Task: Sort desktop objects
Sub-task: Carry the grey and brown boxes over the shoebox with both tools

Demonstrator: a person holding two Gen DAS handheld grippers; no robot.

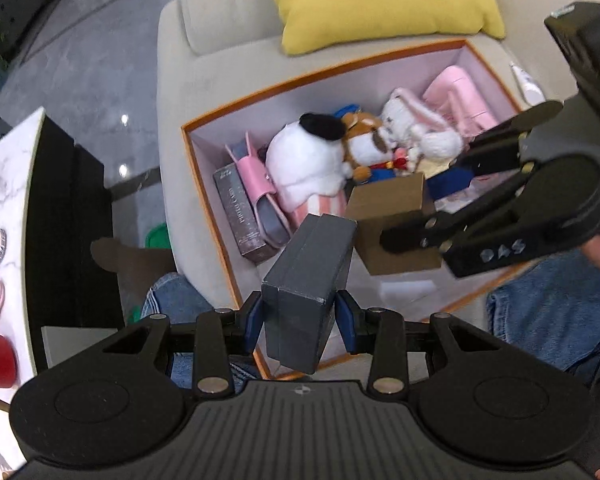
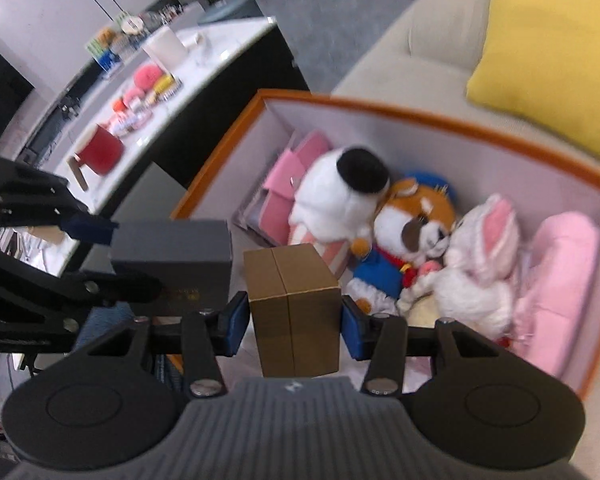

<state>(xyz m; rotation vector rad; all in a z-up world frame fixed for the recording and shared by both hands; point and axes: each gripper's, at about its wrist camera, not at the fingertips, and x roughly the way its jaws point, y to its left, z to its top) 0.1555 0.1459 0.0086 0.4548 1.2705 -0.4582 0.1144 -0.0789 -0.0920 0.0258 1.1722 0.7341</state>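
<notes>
Your left gripper (image 1: 298, 322) is clamped on the grey box (image 1: 306, 292), blue pads pressed to its sides, the box sticking out ahead of the fingers. Your right gripper (image 2: 294, 326) grips the brown box (image 2: 296, 312) the same way. Just past both boxes lies the orange-rimmed storage box (image 1: 204, 120), open on the beige sofa (image 1: 172, 60). Inside it, beyond your fingertips: a white plush (image 2: 336, 196), a fox plush (image 2: 416, 232), a pink-eared bunny (image 2: 480, 264). Farther back, the yellow cushion (image 1: 380, 0).

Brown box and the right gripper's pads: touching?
Touching. The right wrist view shows the brown box clamped between both blue pads of the right gripper.
</notes>
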